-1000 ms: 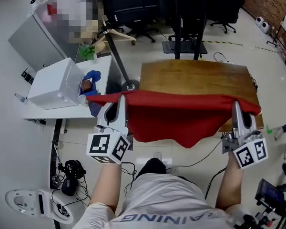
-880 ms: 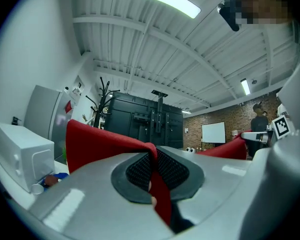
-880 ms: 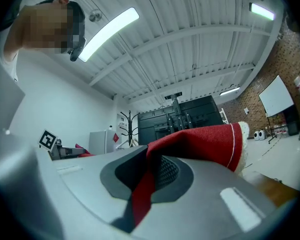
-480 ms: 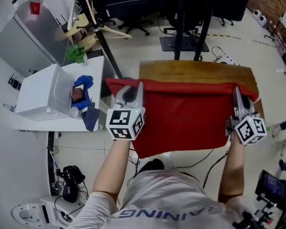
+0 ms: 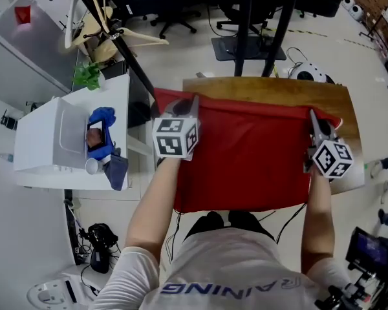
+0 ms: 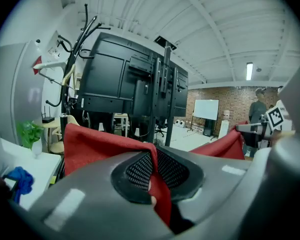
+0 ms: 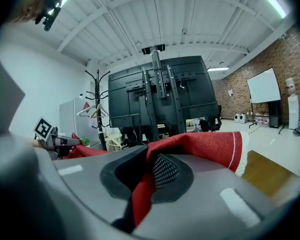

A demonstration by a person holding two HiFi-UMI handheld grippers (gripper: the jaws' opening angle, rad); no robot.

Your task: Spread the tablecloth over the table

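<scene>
The red tablecloth (image 5: 246, 154) is stretched flat over most of the wooden table (image 5: 271, 88), its near edge hanging toward me. My left gripper (image 5: 189, 102) is shut on the cloth's far left corner (image 6: 151, 164); red fabric is pinched between its dark pads. My right gripper (image 5: 314, 116) is shut on the far right corner (image 7: 150, 176), where a white-trimmed edge (image 7: 242, 154) folds over the jaw. A strip of bare wood shows beyond the cloth and along the table's right side (image 5: 354, 134).
A white side table (image 5: 64, 141) at the left carries a white box, a blue cloth (image 5: 102, 118) and a cup. A black stand (image 5: 246, 18), office chairs and a coat rack (image 5: 110, 31) stand beyond the table. Cables lie on the floor by my feet.
Both grippers carried the cloth's far edge forward and down across the table. The cloth, bunched and hanging a second ago, now lies spread over most of the tabletop.
</scene>
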